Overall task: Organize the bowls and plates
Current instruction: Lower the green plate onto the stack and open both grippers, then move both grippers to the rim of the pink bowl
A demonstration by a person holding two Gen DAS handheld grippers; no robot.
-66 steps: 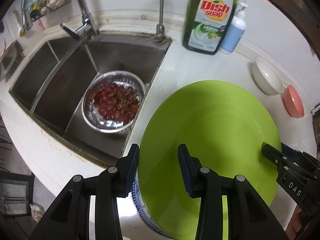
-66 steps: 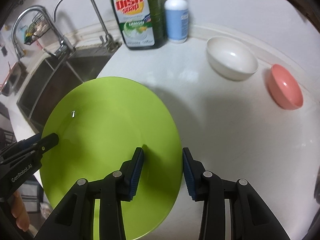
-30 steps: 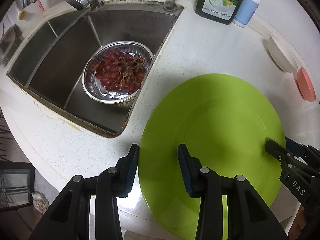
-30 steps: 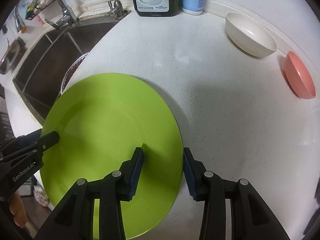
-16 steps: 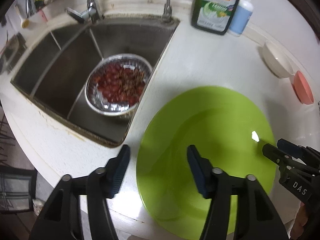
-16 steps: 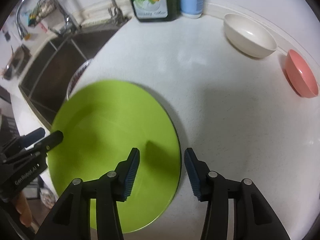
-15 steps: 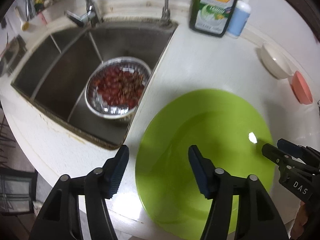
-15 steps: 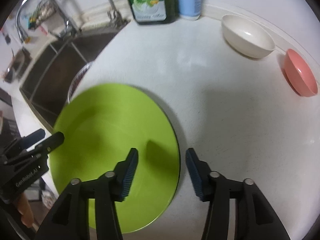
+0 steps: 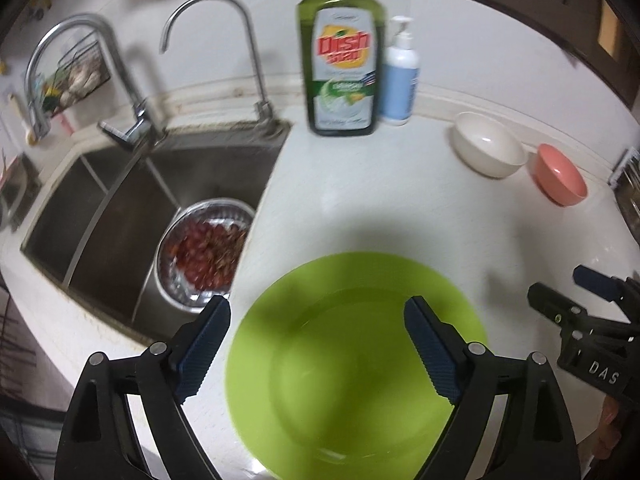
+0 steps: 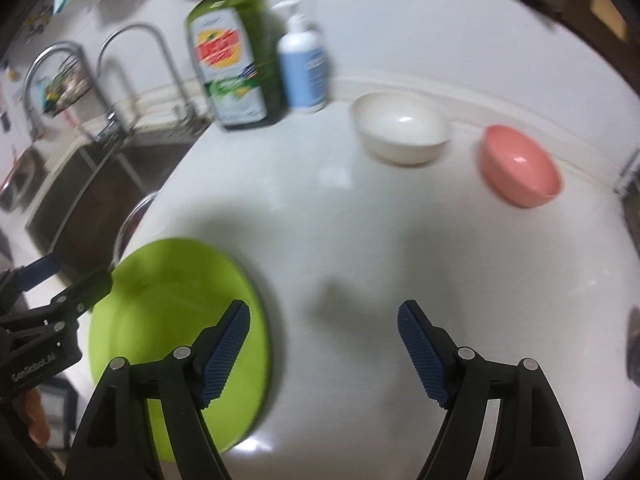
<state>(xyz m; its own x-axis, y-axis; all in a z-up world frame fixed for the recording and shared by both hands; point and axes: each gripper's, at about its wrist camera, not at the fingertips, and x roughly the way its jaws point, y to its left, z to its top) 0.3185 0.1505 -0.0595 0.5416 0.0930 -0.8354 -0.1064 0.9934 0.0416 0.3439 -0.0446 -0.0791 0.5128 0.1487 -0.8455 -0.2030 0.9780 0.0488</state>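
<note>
Holding nothing: your left gripper (image 9: 316,348) and right gripper (image 10: 324,344) both spread wide, empty. Green plate (image 9: 352,364) flat on table (image 10: 360,240) between left fingers; white bowl (image 10: 400,128), pink bowl (image 10: 520,170) far ahead of right fingers, probably next to gather.

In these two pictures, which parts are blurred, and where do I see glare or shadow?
Left wrist view: the dish soap bottle and grapes are smeared by motion blur; a broad shadow lies on the counter behind the green plate. Right wrist view: the plate's edge and the pink bowl are blurred; small glare spots sit inside the pink and white bowl. Both views bend straight lines.
</note>
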